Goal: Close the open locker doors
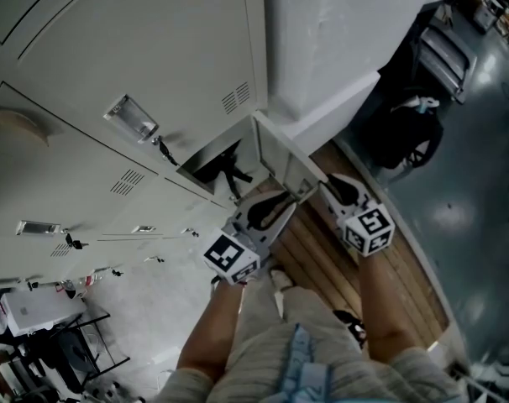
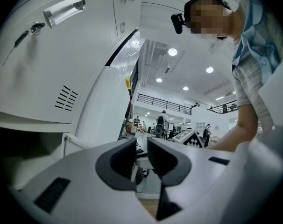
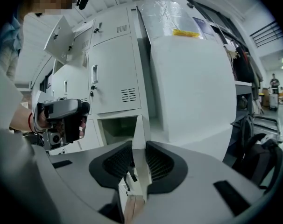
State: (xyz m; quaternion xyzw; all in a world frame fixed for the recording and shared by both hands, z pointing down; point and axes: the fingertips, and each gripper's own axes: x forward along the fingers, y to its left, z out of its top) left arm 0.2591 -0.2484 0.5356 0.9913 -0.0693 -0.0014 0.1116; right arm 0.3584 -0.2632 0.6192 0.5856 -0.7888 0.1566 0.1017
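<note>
At the bottom locker [image 3: 114,127], my right claw [image 3: 138,161] pinches the open door [image 3: 138,130] by its edge; next, swing it shut. Left claw [image 2: 141,155] spread, empty.

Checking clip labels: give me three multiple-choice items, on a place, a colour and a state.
1. The white metal locker door at the right gripper hangs: A top row; B beside the big white block, under a vented door; C middle column.
2. The lockers are: A red; B blue; C white.
3. That gripper is: A shut on the door's edge; B open, empty; C holding a key.
B: block adjoins, vents above. C: every panel white. A: edge pinched between its jaws.
</note>
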